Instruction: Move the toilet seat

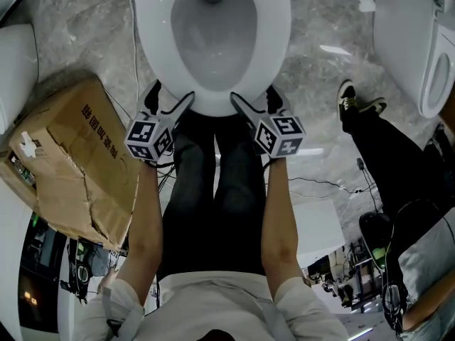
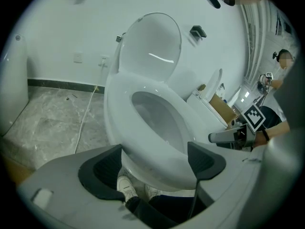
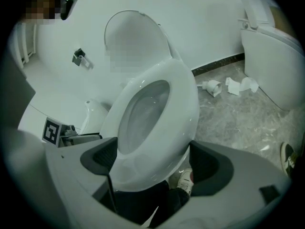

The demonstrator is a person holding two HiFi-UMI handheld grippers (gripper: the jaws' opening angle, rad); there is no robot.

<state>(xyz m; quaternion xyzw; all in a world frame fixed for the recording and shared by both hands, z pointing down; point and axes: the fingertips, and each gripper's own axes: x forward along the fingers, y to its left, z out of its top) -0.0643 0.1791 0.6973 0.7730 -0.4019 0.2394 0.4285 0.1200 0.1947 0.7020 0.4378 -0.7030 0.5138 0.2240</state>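
The white toilet seat (image 1: 276,52) is at the top middle of the head view, ringing the bowl. Its lid (image 2: 150,42) stands raised against the wall. My left gripper (image 1: 185,102) points at the left of the seat's front rim, and my right gripper (image 1: 237,102) at the right of it. In the left gripper view the seat (image 2: 119,123) fills the wide gap of the left gripper (image 2: 152,168). The right gripper (image 3: 152,163) frames the seat (image 3: 183,109) the same way. Both are open. Whether the pads touch the rim is unclear.
A torn cardboard box (image 1: 71,162) lies on the floor at left. A second toilet (image 1: 412,41) stands at the right. A bystander's black-trousered leg and shoe (image 1: 355,101) are near it. Crumpled paper (image 3: 240,86) and cables (image 1: 313,183) lie on the marble floor.
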